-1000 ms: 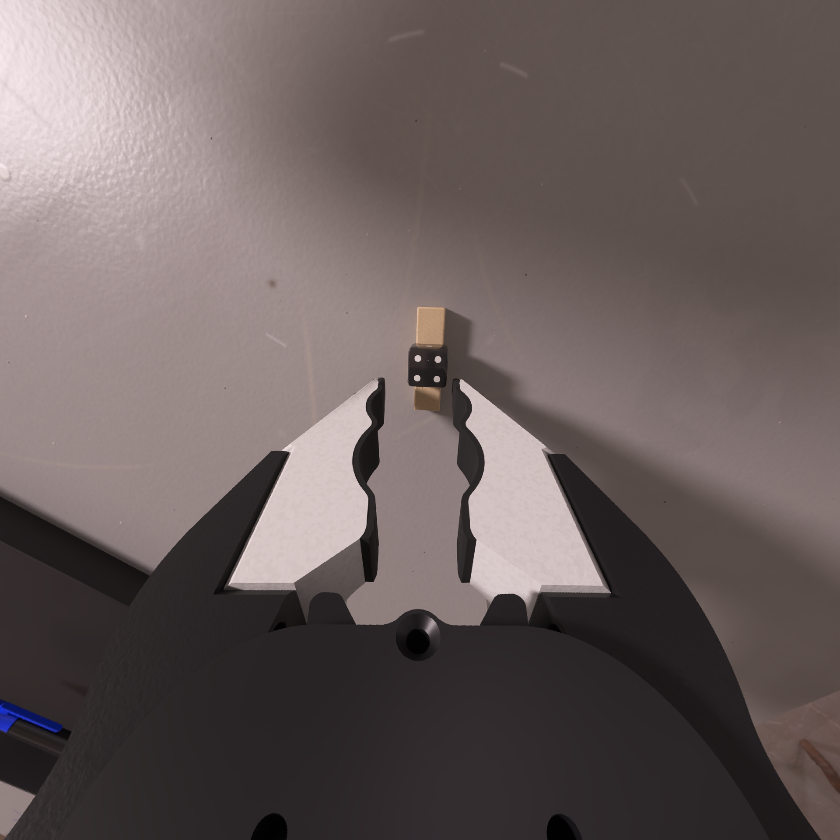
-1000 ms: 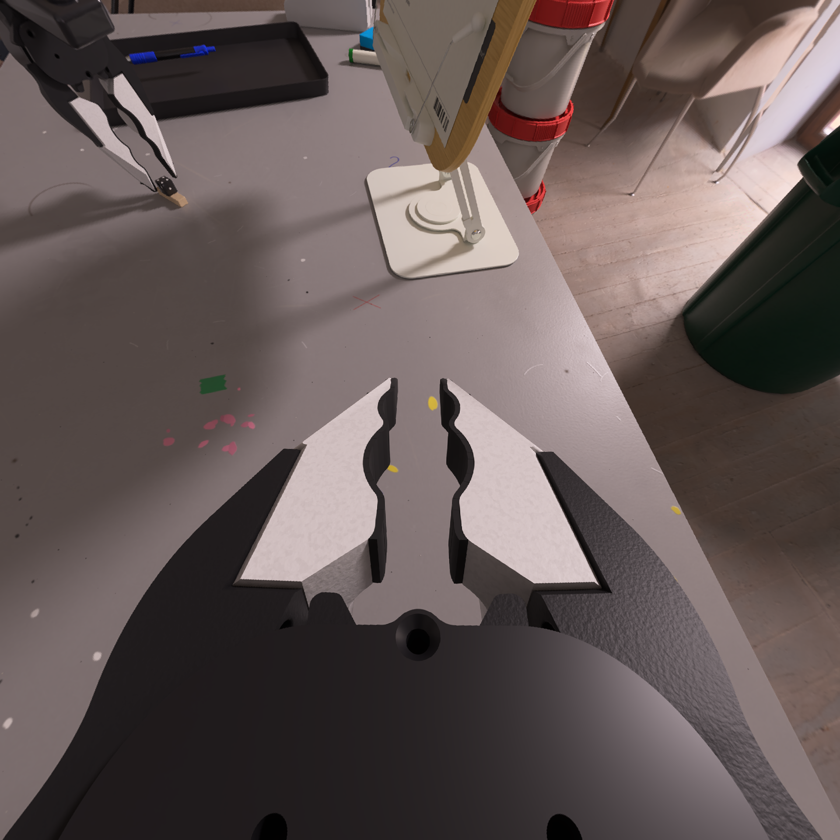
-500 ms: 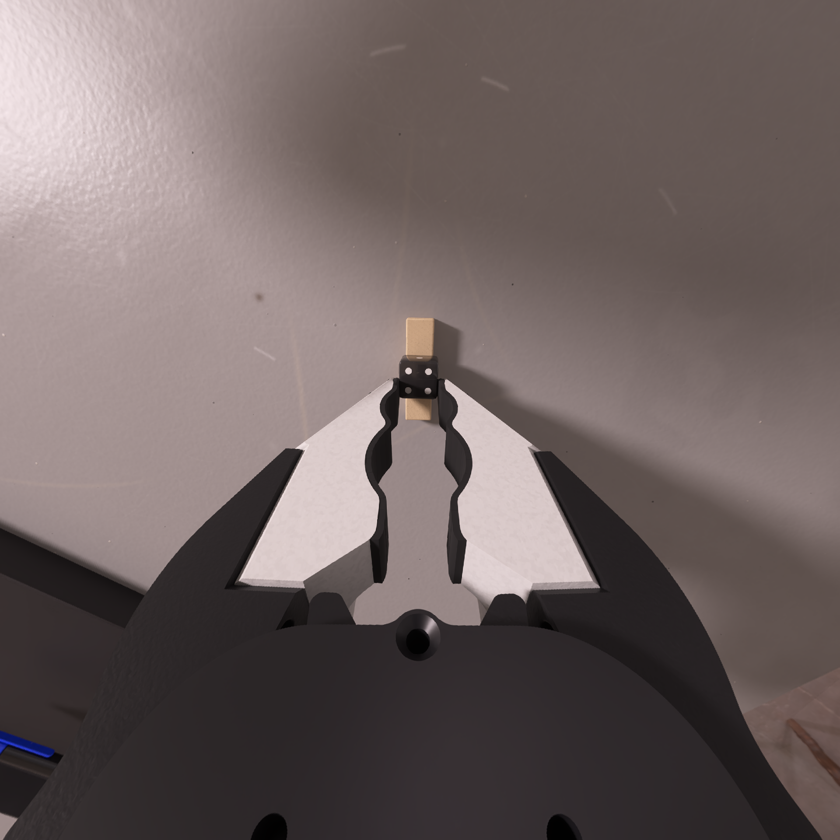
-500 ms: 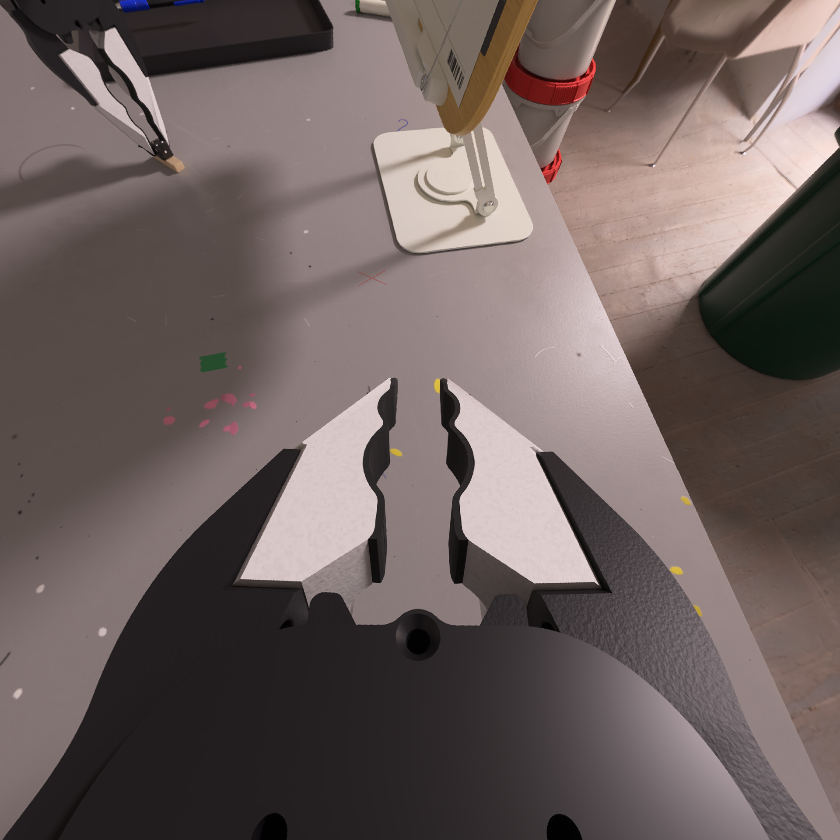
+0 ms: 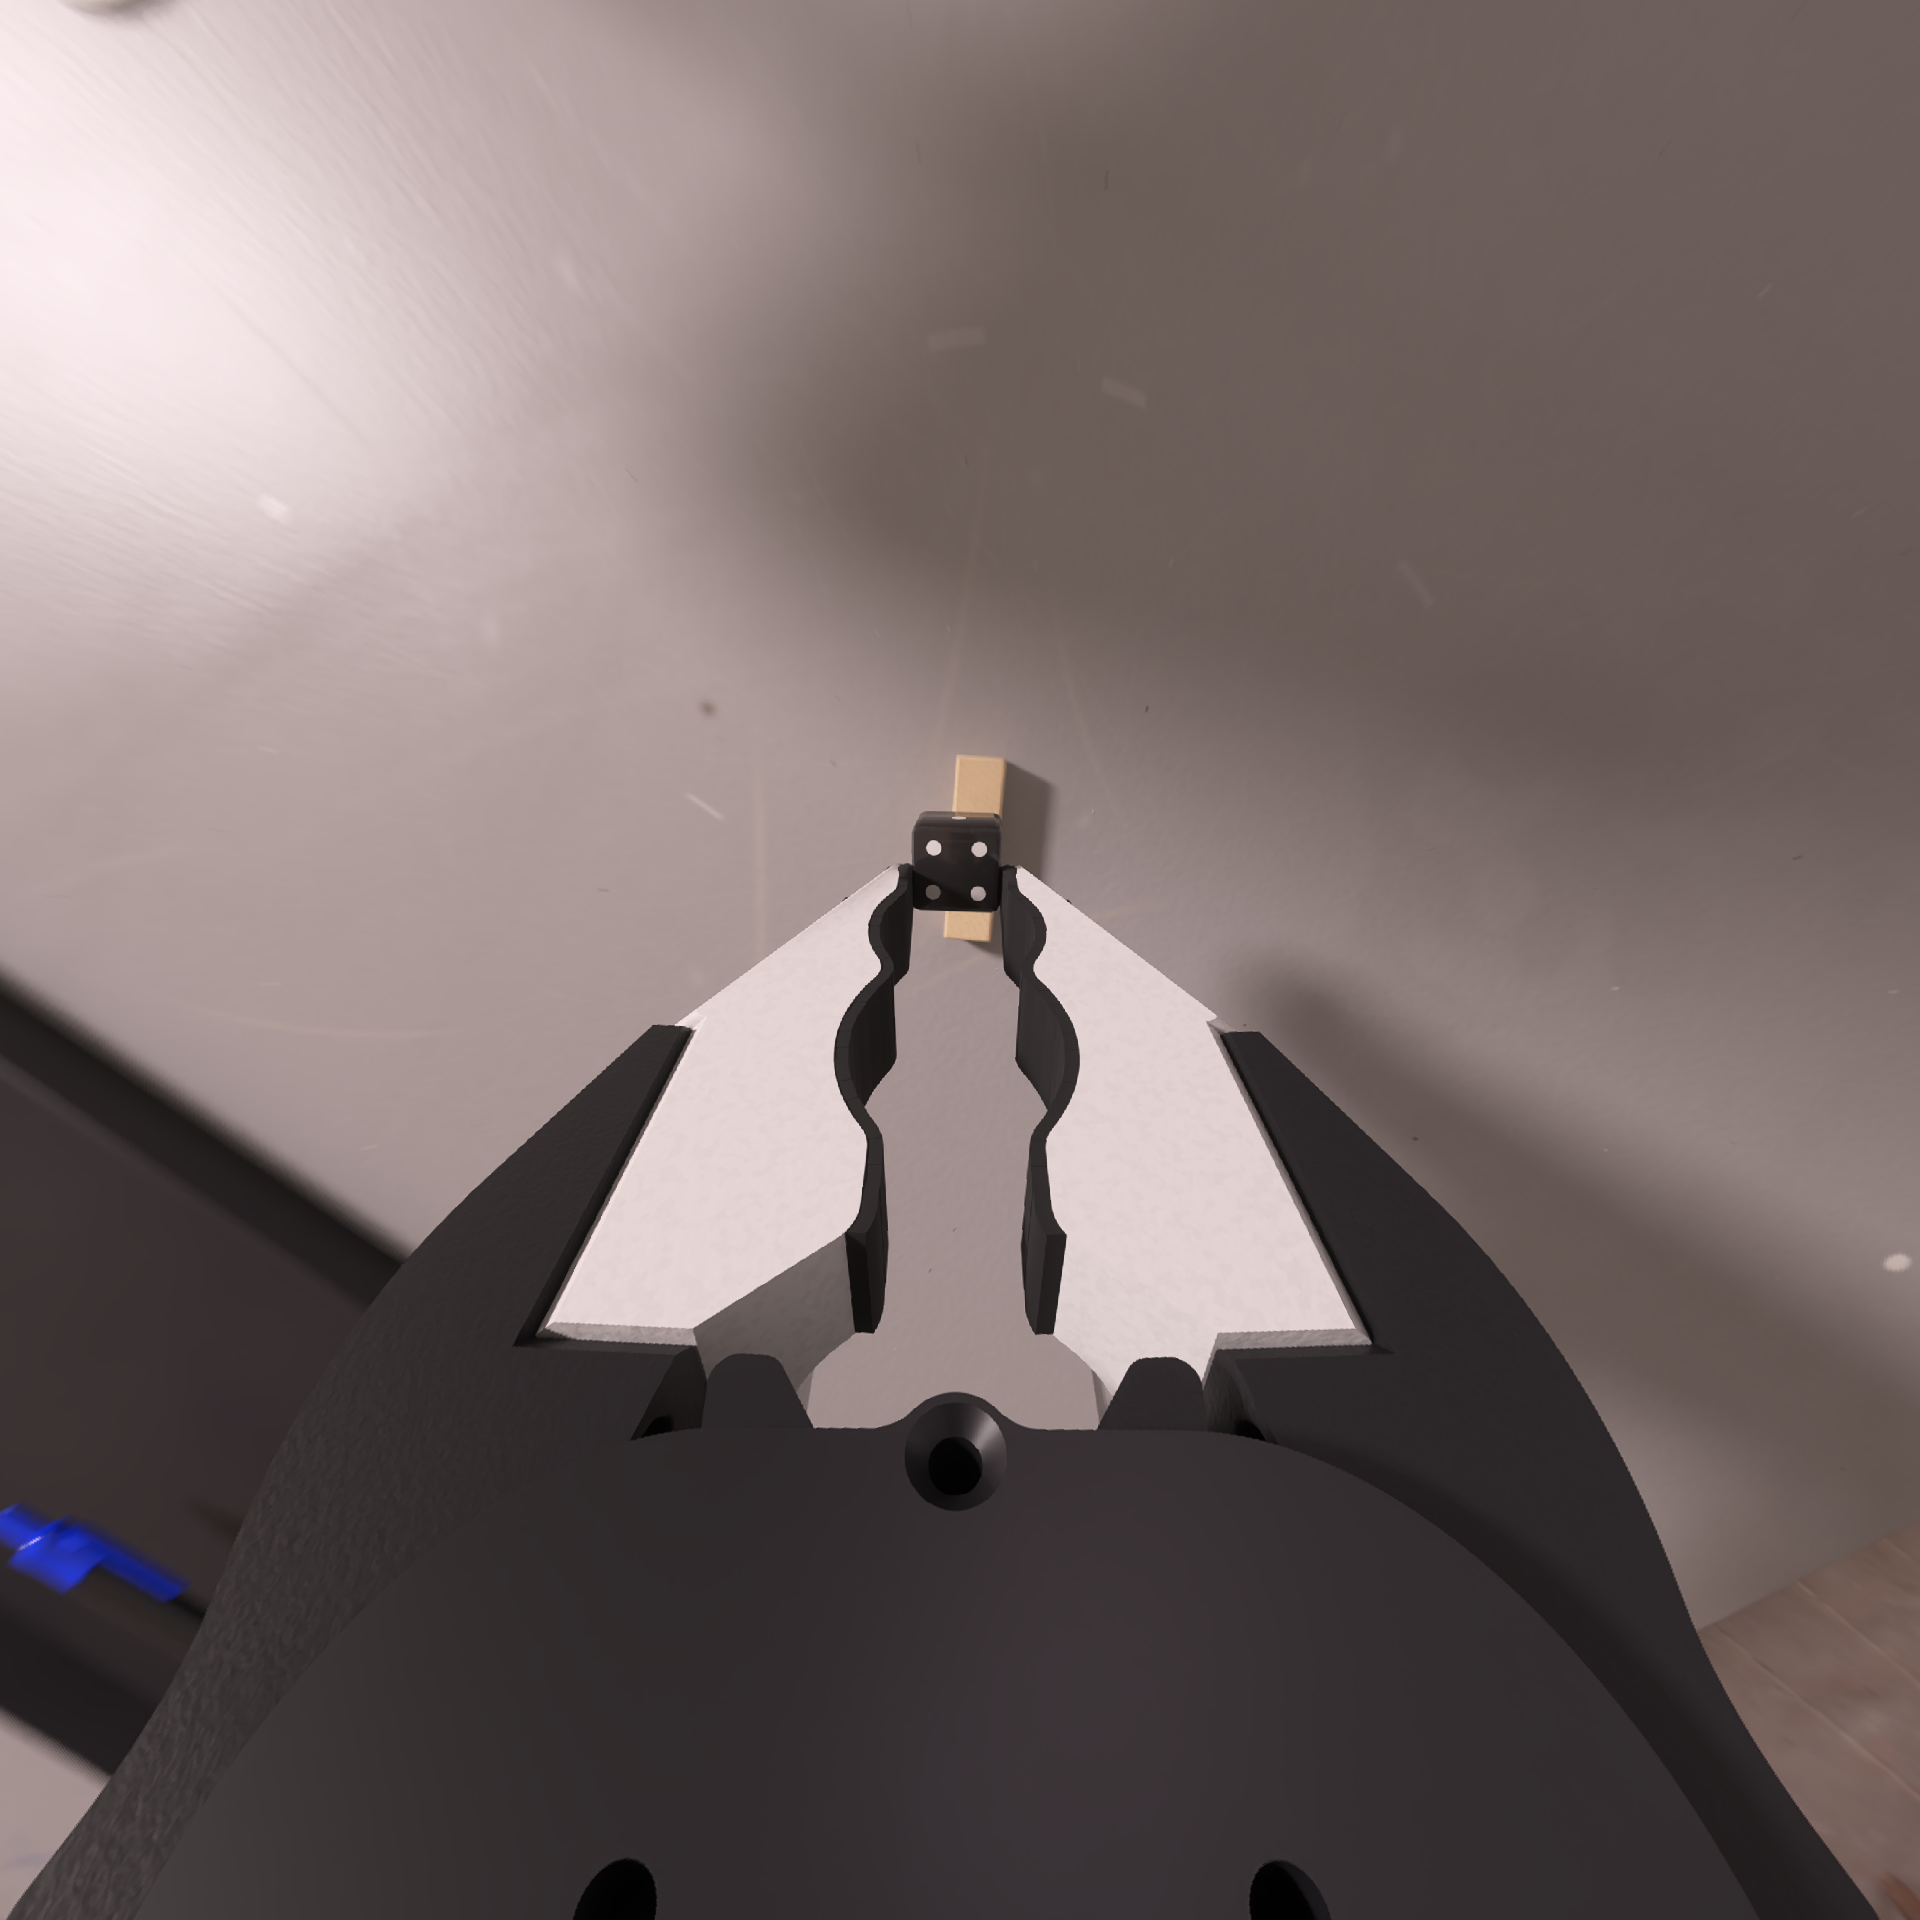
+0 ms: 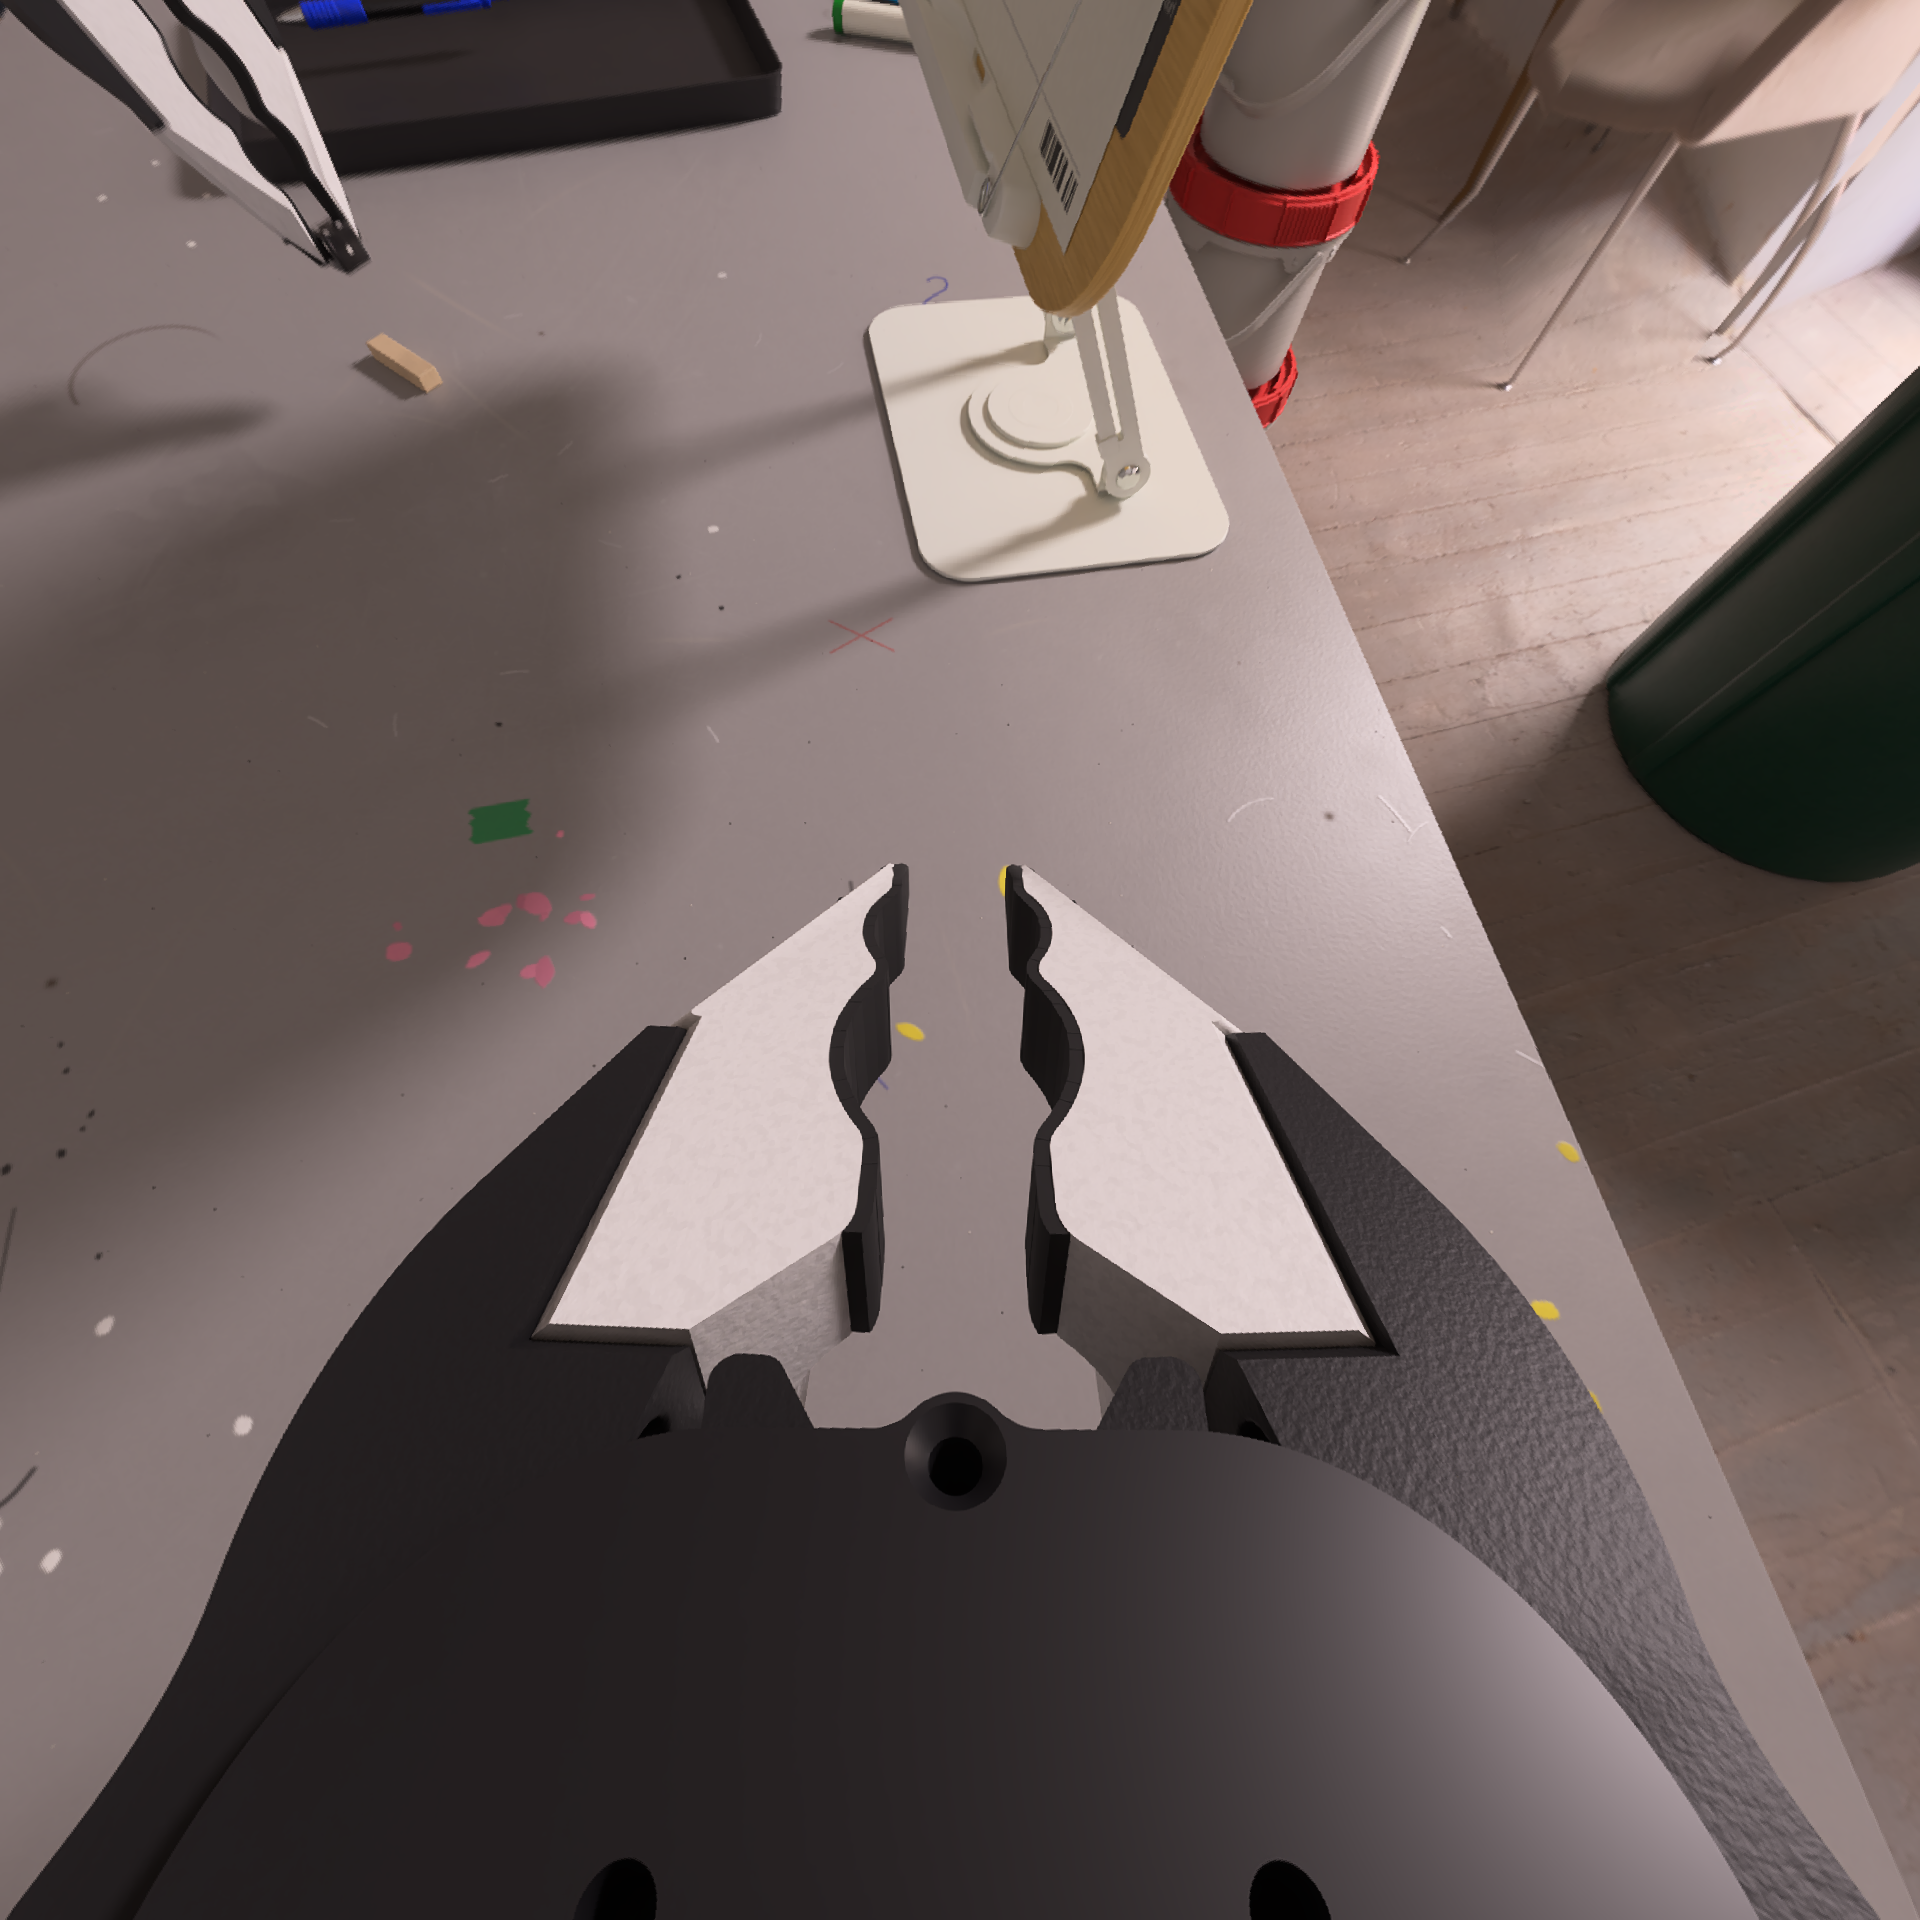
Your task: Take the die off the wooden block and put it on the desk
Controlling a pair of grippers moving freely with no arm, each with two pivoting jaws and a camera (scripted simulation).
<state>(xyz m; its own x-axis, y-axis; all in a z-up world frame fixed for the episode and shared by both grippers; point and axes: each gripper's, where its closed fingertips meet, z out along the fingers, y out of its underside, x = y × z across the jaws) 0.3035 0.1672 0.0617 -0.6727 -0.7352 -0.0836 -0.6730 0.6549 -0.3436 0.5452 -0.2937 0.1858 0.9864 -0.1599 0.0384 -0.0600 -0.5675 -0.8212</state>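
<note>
Two claws: left claw [image 5: 956, 883] clamps black cubic die [image 5: 956, 871] above tan wooden block [image 6: 403, 365]; right claw [image 6: 956, 878] parted, holding nothing.

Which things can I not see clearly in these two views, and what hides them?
- Wooden block, left wrist view: its middle, behind the die.
- Die, right wrist view: small and dark between the left gripper fingertips; pips unreadable.
- Blue pen, left wrist view: cut off by the edge, blurred.
</note>
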